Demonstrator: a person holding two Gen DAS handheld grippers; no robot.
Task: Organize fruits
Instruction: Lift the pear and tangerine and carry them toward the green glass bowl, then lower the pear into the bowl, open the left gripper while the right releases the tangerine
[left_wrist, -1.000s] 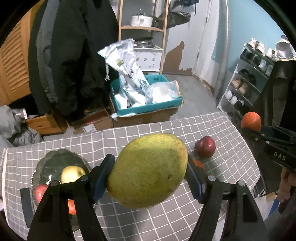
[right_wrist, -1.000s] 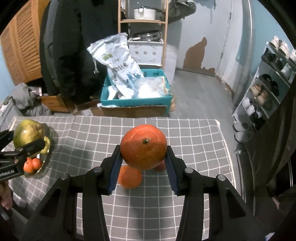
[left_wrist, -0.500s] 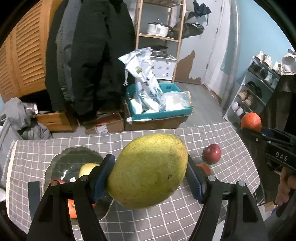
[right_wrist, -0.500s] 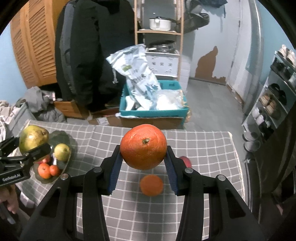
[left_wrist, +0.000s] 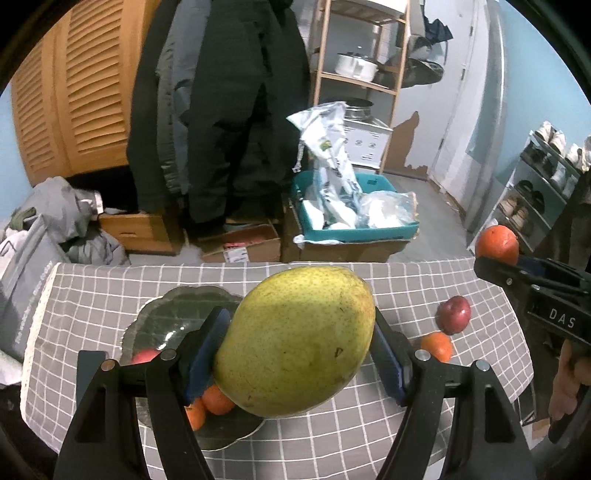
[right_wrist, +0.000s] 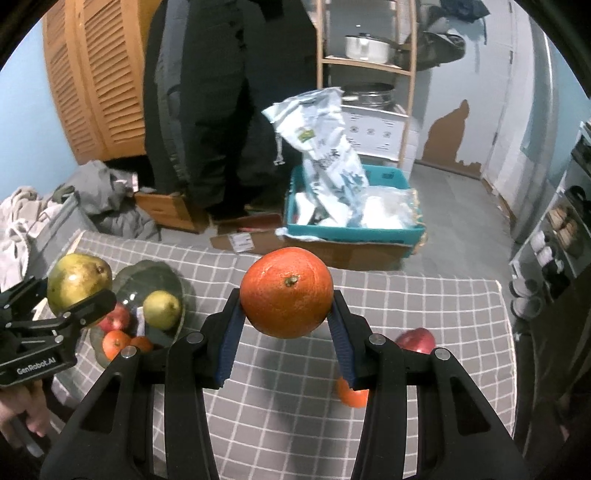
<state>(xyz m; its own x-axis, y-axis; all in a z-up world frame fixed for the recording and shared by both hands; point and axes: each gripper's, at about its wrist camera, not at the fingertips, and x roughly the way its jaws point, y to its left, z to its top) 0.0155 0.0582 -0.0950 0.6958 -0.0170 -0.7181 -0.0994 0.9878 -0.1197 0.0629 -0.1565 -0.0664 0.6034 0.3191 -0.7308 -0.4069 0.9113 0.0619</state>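
- Green-yellow and speckled, the mango (left_wrist: 295, 339) is clamped between the blue pads of the left gripper (left_wrist: 301, 354), jaws spread wide around its broad middle; it is carried in the air above the near edge of the dark glass plate (left_wrist: 177, 306).
- Orange skin, stem facing the camera: the large orange (right_wrist: 286, 293) is pinched in the right gripper (right_wrist: 286, 334), jaws set narrow and pressing on both its sides, held above the grey checked tablecloth (right_wrist: 424, 302) near the table's middle.
- Already on the plate are a small yellow-green pear (right_wrist: 161, 309), a red apple (right_wrist: 117, 318) and small tangerines (right_wrist: 115, 344), so free room there looks tight.
- Loose on the cloth lie a red apple (left_wrist: 453, 314) and a tangerine (left_wrist: 436, 346), close together towards the right side.
- Risk: the mango is heavy and smooth, and gripped only at its flanks; a quick tilt of the wrist could let it rotate or slide out, dropping onto the glass.
- Risk: setting the mango among the fruit already there could nudge a tangerine over the shallow rim and off the table edge.
- Risk: both grippers heading for one plate could collide, so one probably should wait.
- Risk: the round orange may roll once released unless it is nested against other fruit.
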